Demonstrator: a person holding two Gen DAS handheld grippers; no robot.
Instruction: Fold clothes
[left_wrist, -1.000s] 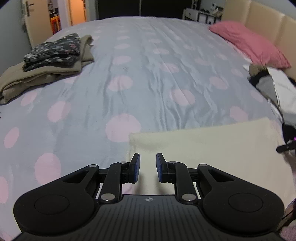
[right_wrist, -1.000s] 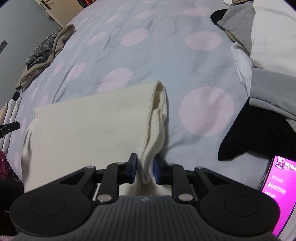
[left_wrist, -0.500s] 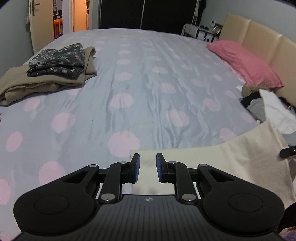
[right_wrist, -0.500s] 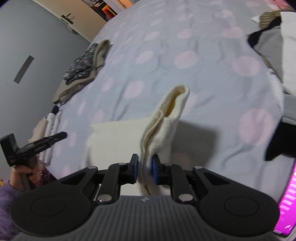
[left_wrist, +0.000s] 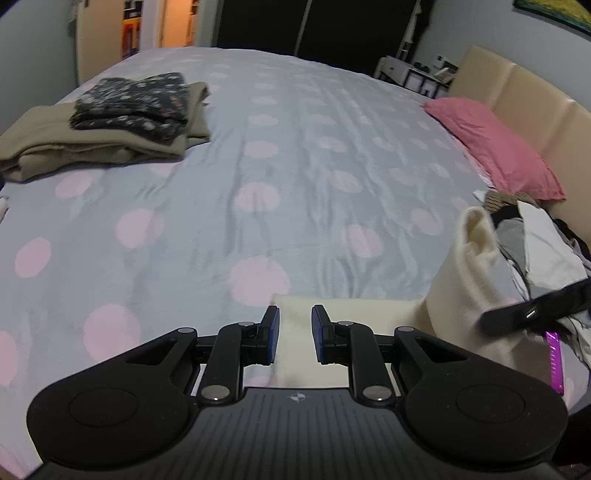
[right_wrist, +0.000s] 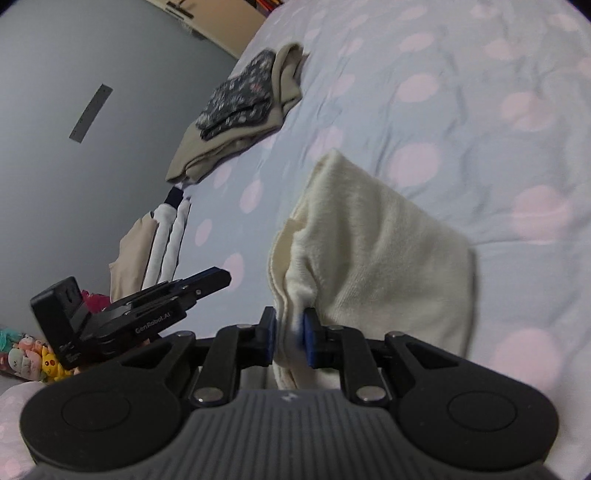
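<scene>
Polka-dot bedspread (left_wrist: 295, 155), ribbed cream knit garment (right_wrist: 376, 251) pinched in right tool (right_wrist: 289, 339)

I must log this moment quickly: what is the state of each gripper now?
Left gripper: jaws part open above the cream garment, no grip visible.
Right gripper: closed on the cream garment's bunched edge, lifted off the bed.

A pale grey bedspread (left_wrist: 295, 155) is patterned with pink dots, and a cream garment (right_wrist: 376, 258) is seen on it. A dark floral-print piece (left_wrist: 133, 103) is stacked on a beige one (left_wrist: 55, 144), while a pink pillow (left_wrist: 495, 144) is set against a cream headboard (left_wrist: 524, 96). Black grippers are fitted with blue pads (right_wrist: 309, 339).
</scene>
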